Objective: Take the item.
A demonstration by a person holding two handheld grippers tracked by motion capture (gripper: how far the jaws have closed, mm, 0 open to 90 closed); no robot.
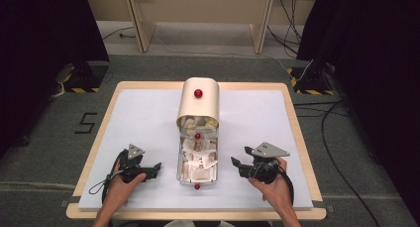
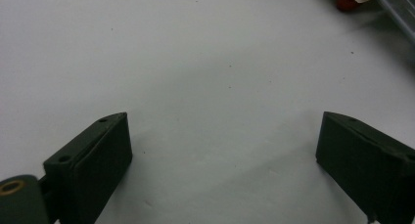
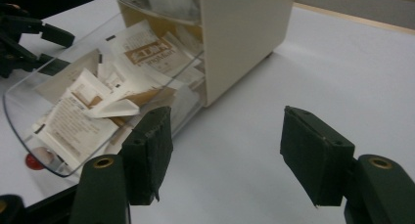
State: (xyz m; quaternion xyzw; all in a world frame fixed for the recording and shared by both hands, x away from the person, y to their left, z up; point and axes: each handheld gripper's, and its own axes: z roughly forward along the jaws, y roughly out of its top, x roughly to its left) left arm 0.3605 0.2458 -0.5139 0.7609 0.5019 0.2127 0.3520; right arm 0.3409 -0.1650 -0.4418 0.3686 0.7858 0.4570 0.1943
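A cream box [image 1: 198, 102] with a red knob [image 1: 198, 93] stands at the table's middle. A clear drawer [image 1: 197, 160] is pulled out from it toward me, full of paper sachets [image 3: 100, 99]; its front carries a red knob [image 1: 197, 186]. My left gripper [image 1: 157, 168] rests on the white mat left of the drawer, jaws wide apart and empty [image 2: 222, 155]. My right gripper [image 1: 235, 165] hovers right of the drawer, pointing at it, jaws apart with nothing between them [image 3: 227, 153]. The drawer's red knob [image 2: 346, 1] sits at the top right of the left gripper view.
The white mat [image 1: 143, 118] covers a wooden table [image 1: 295, 119]. Cables and yellow-black striped stand bases [image 1: 307, 81] lie on the grey floor around it. Dark curtains hang at both sides, and wooden furniture legs [image 1: 141, 24] stand behind.
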